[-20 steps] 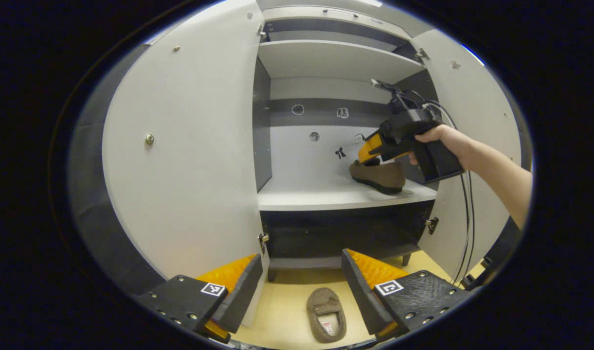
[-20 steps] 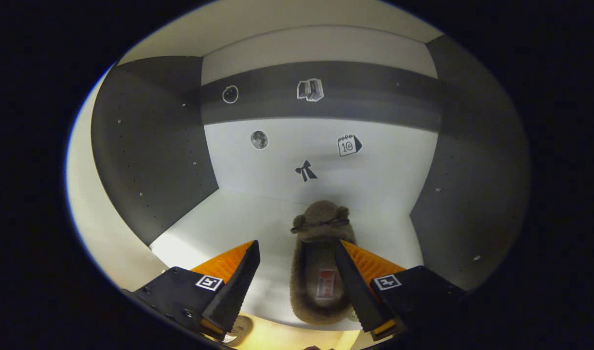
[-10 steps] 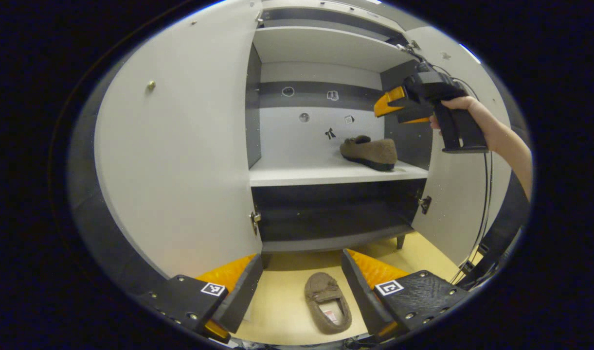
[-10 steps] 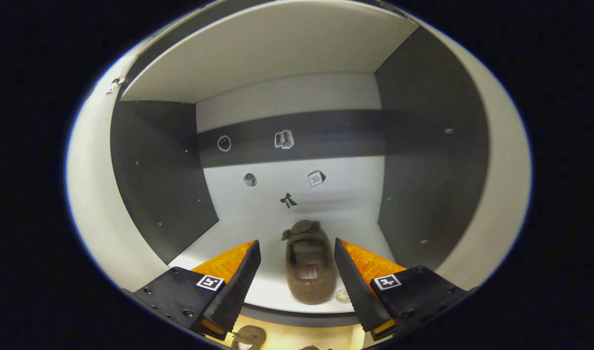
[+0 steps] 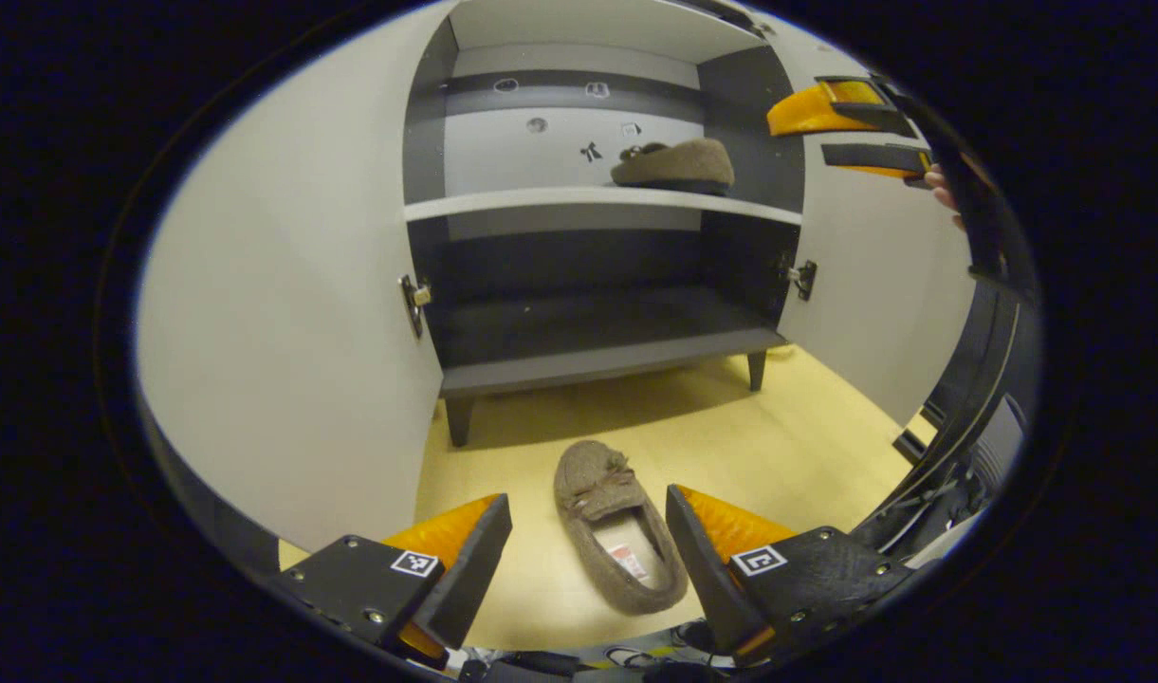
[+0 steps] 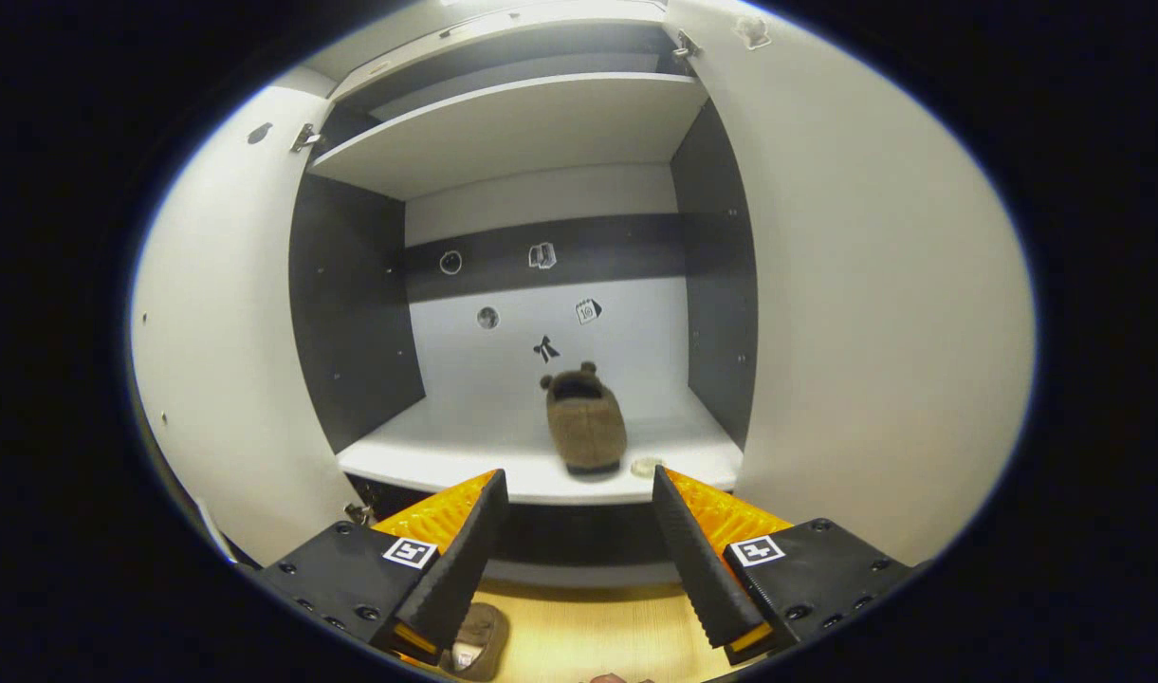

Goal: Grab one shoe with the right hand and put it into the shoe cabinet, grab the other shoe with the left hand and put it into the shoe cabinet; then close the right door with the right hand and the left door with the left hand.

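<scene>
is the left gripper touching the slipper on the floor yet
Apart. In the left gripper view, the left gripper is open above the slipper, with yellow floor showing between both fingers and it.

Left gripper view low, floorward, right gripper view level — both facing shoe cabinet (image 5: 597, 204) (image 6: 531, 133).

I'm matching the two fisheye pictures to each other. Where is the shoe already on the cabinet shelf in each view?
Left gripper view: the shelved shoe lies near the top, right of centre, seen side-on at the shelf's right end.
Right gripper view: the shelved shoe sits at centre, seen end-on, above the open fingers.
Shared landmark: the bow sticker on the back wall, just left of the shoe.
</scene>
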`<state>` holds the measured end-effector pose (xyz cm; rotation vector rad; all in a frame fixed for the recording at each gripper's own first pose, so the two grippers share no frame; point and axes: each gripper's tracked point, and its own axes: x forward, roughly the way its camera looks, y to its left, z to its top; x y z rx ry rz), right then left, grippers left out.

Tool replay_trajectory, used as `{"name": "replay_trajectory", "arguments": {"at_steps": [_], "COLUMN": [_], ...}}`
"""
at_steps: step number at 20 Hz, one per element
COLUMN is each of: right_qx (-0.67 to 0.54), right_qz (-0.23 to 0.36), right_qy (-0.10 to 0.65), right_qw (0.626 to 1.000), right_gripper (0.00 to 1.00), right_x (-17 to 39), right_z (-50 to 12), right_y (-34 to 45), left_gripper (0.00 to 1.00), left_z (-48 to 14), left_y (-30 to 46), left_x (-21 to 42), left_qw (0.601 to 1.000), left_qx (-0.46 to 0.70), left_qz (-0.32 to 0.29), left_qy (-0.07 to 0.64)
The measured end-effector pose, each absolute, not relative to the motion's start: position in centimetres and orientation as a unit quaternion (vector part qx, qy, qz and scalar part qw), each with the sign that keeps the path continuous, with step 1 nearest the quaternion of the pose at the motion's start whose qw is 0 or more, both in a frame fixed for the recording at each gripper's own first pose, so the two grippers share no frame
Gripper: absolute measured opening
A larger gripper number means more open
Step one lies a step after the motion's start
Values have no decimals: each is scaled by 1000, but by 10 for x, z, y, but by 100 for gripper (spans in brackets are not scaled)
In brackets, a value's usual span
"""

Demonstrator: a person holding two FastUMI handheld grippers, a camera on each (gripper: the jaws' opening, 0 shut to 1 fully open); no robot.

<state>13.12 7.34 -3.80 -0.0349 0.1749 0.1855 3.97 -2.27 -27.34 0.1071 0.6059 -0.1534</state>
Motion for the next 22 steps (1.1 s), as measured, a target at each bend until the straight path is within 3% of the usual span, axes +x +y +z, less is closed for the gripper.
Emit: {"name": "replay_trajectory", "arguments": {"at_steps": [2,3,4,8,9,10,13,15,18,20,22], "right_qx": [-26,-32,-35,-49,-57,-66,-80,-74,-86,-85,-81], "right_qz": [92,91,89,79,71,60,12,-27,-116,-184,-247], "right_qy": [92,92,91,98,102,105,106,102,99,84,69], "right_qw": [991,991,991,991,991,991,991,992,985,976,963], "right_gripper": [96,96,93,96,93,96,96,97,96,96,96], "right_x": [111,100,91,45,33,22,-10,-28,-57,-76,-91], "right_z": [-51,-55,-57,-73,-77,-81,-80,-72,-57,-37,-23], "right_y": [68,63,59,41,32,22,-17,-47,-111,-163,-204], "left_gripper": [100,95,95,95,95,100,95,100,85,56,50], "left_z": [-293,-303,-312,-332,-333,-336,-345,-349,-352,-359,-358], "left_y": [-18,-18,-19,-16,-16,-19,-17,-19,-30,-35,-29], "left_x": [40,40,39,40,42,42,46,44,42,45,40], "left_qw": [942,937,932,916,916,917,913,908,902,904,901], "left_qx": [70,77,83,99,92,81,74,67,35,24,33], "left_qz": [-79,-87,-94,-111,-110,-107,-95,-102,-121,-110,-96], "left_qy": [318,330,340,372,375,376,390,401,413,413,422]}}
